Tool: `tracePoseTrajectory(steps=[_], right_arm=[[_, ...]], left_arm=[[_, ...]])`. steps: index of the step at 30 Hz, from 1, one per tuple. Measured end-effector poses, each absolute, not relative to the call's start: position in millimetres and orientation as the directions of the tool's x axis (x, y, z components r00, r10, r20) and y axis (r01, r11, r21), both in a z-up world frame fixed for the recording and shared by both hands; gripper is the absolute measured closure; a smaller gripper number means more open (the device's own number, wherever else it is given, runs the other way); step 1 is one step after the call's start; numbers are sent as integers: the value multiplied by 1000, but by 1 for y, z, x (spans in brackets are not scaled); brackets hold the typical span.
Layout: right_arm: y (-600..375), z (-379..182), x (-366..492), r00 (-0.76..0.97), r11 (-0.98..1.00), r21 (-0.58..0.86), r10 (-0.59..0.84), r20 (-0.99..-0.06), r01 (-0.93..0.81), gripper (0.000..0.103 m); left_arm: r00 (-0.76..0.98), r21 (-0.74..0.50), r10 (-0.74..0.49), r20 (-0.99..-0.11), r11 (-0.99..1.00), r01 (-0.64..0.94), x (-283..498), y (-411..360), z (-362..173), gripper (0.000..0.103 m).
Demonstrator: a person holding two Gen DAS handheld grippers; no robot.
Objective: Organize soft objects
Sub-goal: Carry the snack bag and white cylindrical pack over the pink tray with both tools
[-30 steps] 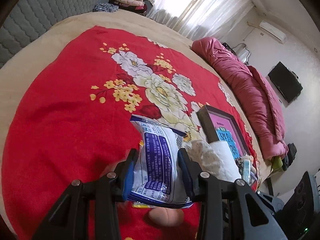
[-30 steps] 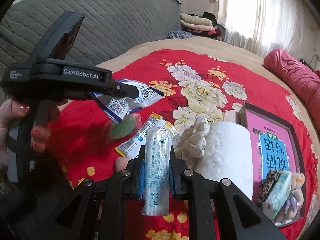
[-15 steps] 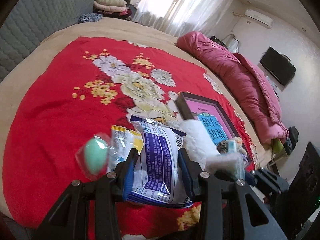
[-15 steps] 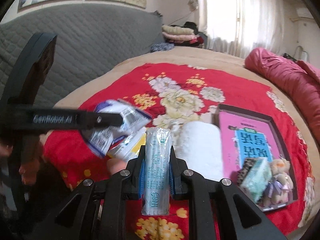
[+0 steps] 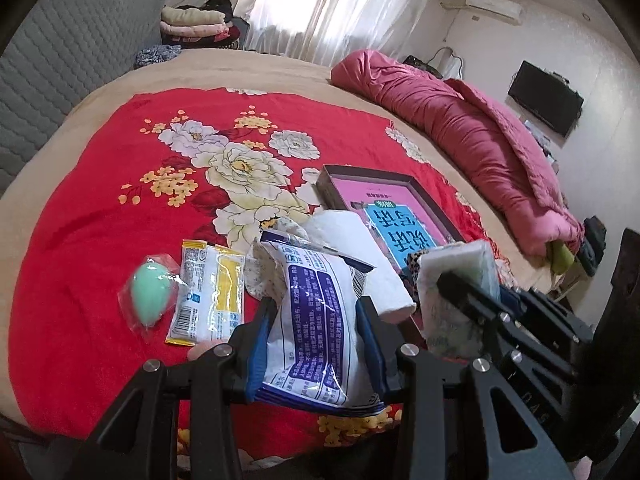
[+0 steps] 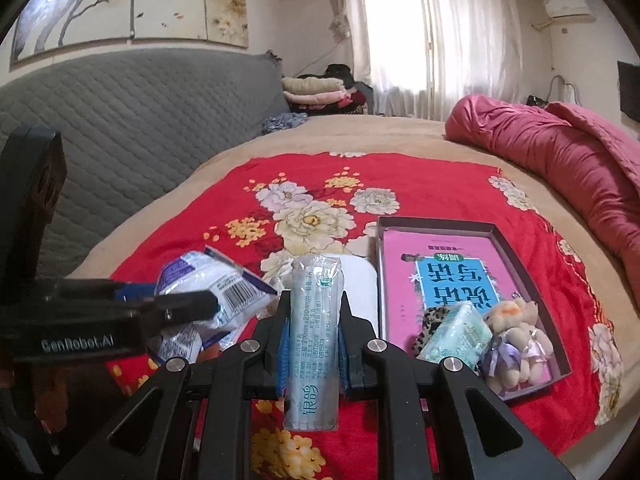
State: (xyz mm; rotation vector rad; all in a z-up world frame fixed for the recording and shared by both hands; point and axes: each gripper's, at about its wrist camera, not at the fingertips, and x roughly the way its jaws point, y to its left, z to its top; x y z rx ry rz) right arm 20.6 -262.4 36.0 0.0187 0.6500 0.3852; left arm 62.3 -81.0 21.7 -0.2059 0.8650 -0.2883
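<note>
My left gripper (image 5: 316, 320) is shut on a white and blue plastic packet (image 5: 312, 320), held above the red floral blanket (image 5: 100, 208). My right gripper (image 6: 314, 312) is shut on a clear tissue pack (image 6: 314, 340), held upright above the blanket near a white towel roll (image 6: 360, 288). The left gripper and its packet (image 6: 216, 284) show at the left of the right wrist view. A brown box (image 6: 516, 256) with a pink liner holds a teal packet (image 6: 456, 332), a small teddy bear (image 6: 516, 340) and a leopard-print item (image 6: 428, 320).
On the blanket lie a green sponge in wrap (image 5: 150, 294), a yellow and white packet (image 5: 212, 296) and a floral cloth (image 5: 260, 276). A pink quilt (image 5: 472, 140) lies along the bed's right side. Folded clothes (image 5: 196, 24) sit by the grey headboard (image 5: 60, 56).
Both grippers have pulled back and up from the blanket with their packets still held. More of the bed and room shows; the green sponge and yellow packet lie uncovered at left.
</note>
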Motion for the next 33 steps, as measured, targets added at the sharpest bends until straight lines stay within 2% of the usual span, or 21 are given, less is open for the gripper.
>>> tracePoseTrajectory(steps=[19, 33], right_arm=[[-307, 51, 13, 796, 945, 202, 325, -511, -256, 84], [-352, 58, 7, 864, 969, 214, 212, -456, -125, 83]], left_arm=[[633, -225, -304, -712, 953, 205, 50, -114, 39, 62], [638, -223, -351, -685, 935, 275, 51, -155, 53, 62]])
